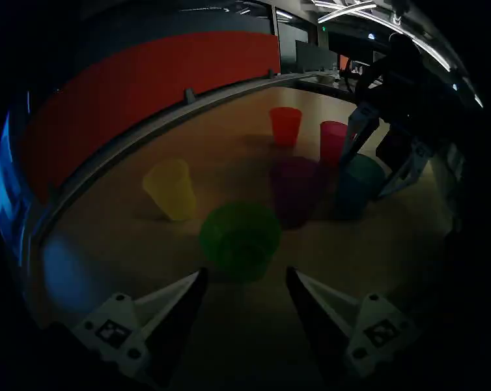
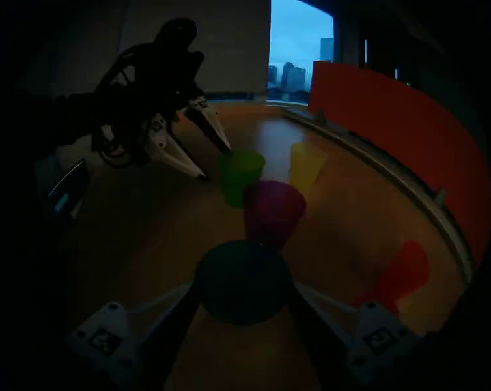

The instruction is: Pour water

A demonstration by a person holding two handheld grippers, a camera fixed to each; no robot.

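Note:
The room is dim. In the left gripper view, a green cup stands upright on the wooden table, just ahead of my open left gripper and outside its fingers. A teal cup sits between the spread fingers of my right gripper, which flank its sides at full width. The left gripper view shows the same teal cup within the right gripper. A purple cup stands just beyond the teal one. In the right gripper view the left gripper points at the green cup.
A yellow cup stands left of the green one. An orange cup and a pink cup stand farther back. A red partition runs along the table's far edge. A dark device lies near the left gripper.

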